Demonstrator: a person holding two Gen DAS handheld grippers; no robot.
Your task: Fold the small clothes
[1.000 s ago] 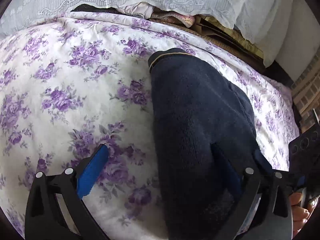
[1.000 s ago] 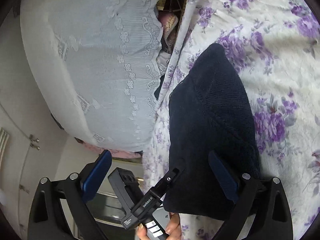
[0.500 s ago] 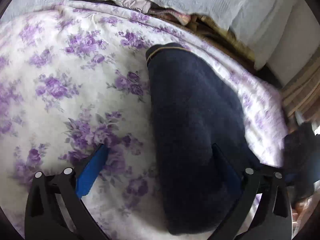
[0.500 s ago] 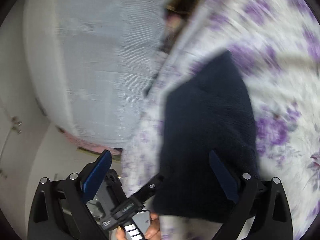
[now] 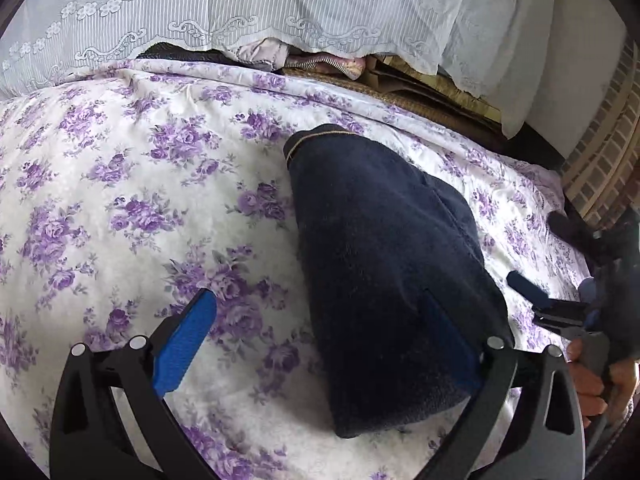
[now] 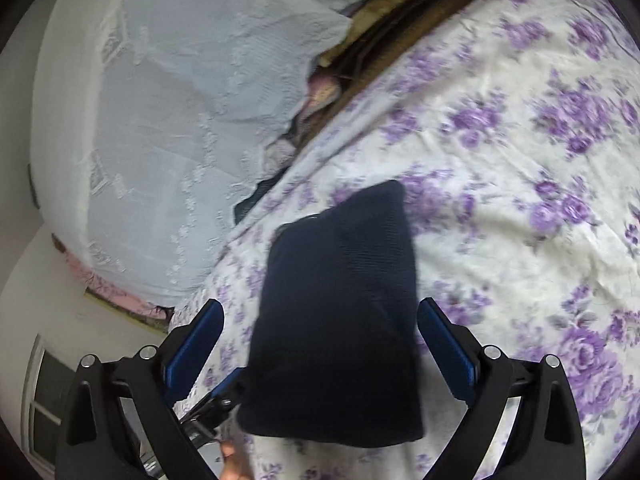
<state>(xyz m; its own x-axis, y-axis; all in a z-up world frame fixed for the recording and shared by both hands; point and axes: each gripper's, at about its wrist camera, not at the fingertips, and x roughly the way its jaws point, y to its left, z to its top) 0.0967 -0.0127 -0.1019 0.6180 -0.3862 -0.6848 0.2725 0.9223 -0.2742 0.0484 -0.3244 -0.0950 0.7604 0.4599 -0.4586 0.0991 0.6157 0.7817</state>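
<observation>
A folded navy garment (image 5: 384,280) lies on the purple-flowered bedspread (image 5: 120,200) as the right gripper (image 6: 320,344), jaws spread and holding nothing, swings round from 3 o'clock to square up behind it; the left gripper (image 5: 320,340) waits open too, suggesting this fold is finished. A white lace cover (image 5: 280,4) drapes clutter at 12 o'clock

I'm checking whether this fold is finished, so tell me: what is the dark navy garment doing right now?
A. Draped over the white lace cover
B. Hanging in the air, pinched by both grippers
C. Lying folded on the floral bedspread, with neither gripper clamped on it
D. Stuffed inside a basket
C: the navy garment lies folded on the floral bedspread, and both the left gripper and right gripper are open, not clamping it.
</observation>
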